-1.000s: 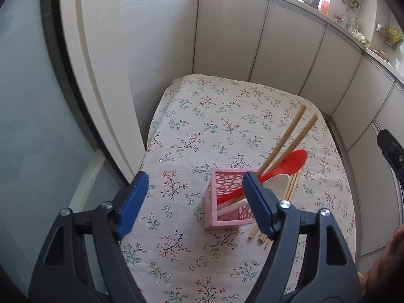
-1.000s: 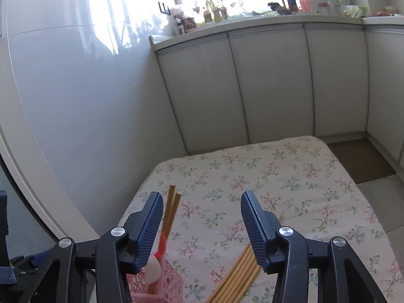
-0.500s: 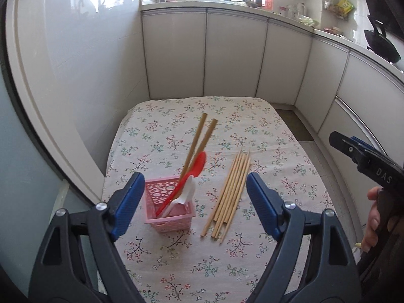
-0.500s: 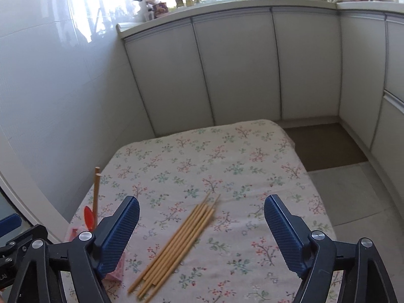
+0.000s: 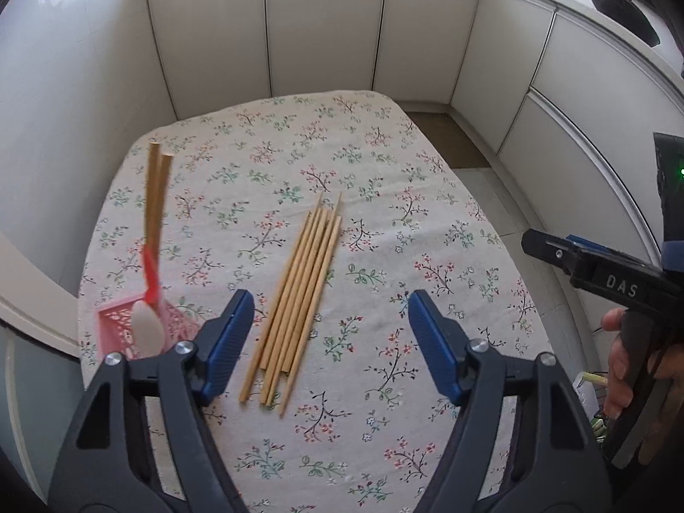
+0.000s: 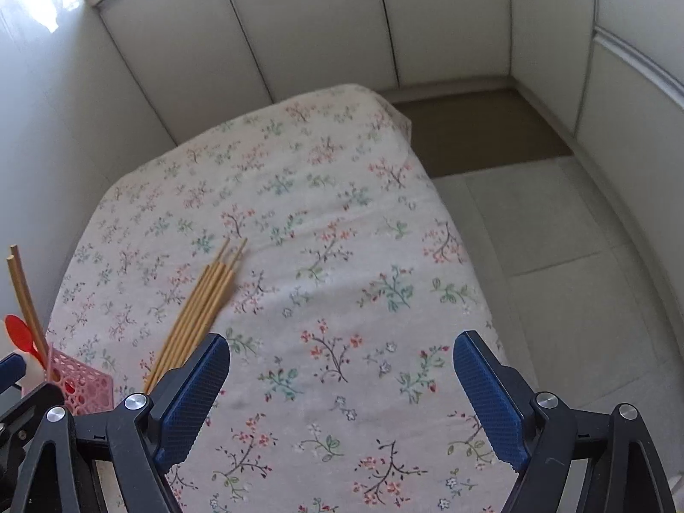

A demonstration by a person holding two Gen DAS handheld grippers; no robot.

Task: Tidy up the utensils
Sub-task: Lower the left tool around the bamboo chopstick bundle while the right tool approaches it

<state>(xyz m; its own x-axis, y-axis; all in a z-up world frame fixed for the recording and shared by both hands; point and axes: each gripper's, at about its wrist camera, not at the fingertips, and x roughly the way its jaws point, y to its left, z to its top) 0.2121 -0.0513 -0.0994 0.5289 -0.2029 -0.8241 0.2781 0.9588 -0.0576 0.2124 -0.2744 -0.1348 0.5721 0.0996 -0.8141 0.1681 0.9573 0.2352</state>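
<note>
A pink perforated holder (image 5: 122, 327) stands at the table's near left; it holds two wooden chopsticks (image 5: 154, 196), a red spoon (image 5: 151, 273) and a white spoon (image 5: 147, 335). It also shows in the right wrist view (image 6: 83, 382). Several loose wooden chopsticks (image 5: 299, 295) lie in a bundle on the floral tablecloth (image 5: 384, 196), also seen in the right wrist view (image 6: 201, 303). My left gripper (image 5: 331, 342) is open and empty above the bundle's near end. My right gripper (image 6: 342, 397) is open and empty, to the right of the bundle.
White cabinet fronts (image 5: 325, 25) wrap around the far and right sides. A white wall (image 5: 64, 107) stands close on the left. Tiled floor (image 6: 555, 256) lies beyond the table's right edge. The right gripper's body and the hand holding it (image 5: 632, 299) show at right.
Both views have swung right and tilted down. The holder has slid to the left edge of each view and the loose bundle now lies between my left fingers. The right jaws opened wider.
</note>
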